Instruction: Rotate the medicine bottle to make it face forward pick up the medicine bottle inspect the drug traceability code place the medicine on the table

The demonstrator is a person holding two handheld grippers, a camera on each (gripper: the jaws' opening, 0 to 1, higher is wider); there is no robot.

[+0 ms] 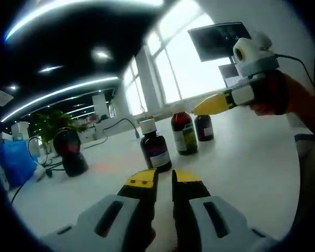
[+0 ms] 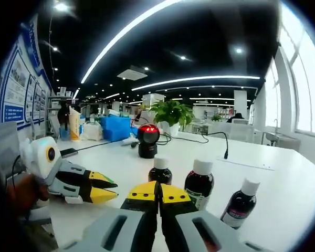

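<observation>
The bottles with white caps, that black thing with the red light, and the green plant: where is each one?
nearest medicine bottle (image 1: 155, 148), left gripper view, on its dark body.
scanner (image 2: 148, 140), right gripper view, on its black head below the red light.
plant (image 2: 172, 112), right gripper view, on its leaves.

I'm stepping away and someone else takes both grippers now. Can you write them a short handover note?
Left gripper: jaws nearly shut with a thin gap, empty, hovering short of the nearest bottle.
Right gripper: shut, empty, held above the table before the bottles.
Things: three dark medicine bottles with white caps stand upright on the white table; the scanner with its red light stands behind them.
Done: nothing visibly started, no bottle is held.
Left: turn a bottle label-forward, lift it, check its traceability code, set it back down.
</observation>
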